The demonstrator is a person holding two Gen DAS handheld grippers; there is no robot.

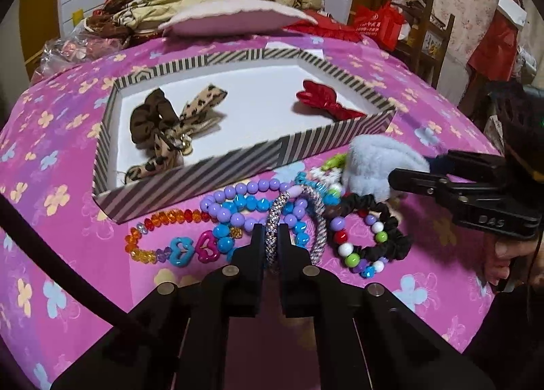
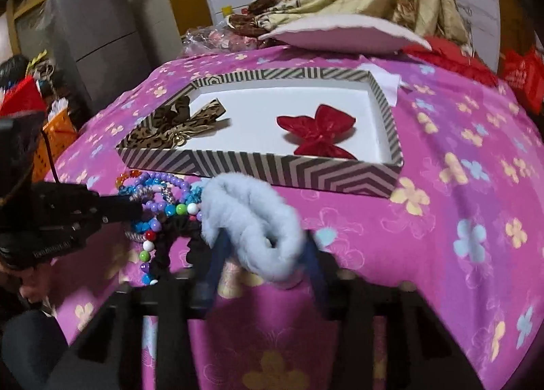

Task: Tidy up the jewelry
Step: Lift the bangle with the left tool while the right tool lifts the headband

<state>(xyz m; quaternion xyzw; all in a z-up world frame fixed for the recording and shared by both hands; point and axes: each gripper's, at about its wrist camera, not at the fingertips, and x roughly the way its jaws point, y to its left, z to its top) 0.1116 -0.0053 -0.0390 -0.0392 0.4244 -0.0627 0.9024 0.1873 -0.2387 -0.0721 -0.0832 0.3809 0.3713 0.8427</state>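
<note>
Two grippers busy: left gripper (image 1: 271,230) pinches a speckled braided band (image 1: 274,220) standing on edge, ring running away from camera; right gripper (image 2: 268,237) clamps a fluffy blue scrunchie (image 2: 253,220) (beside the striped box (image 2: 306,169)).

Left claw (image 1: 271,230) pinches a braided hair tie (image 1: 273,220) amid beaded bracelets (image 1: 238,206) before the striped box (image 1: 210,165)

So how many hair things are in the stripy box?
2. A leopard-print bow scrunchie lies at the left end of the box, and a red bow toward the right. None looks hidden.
</note>
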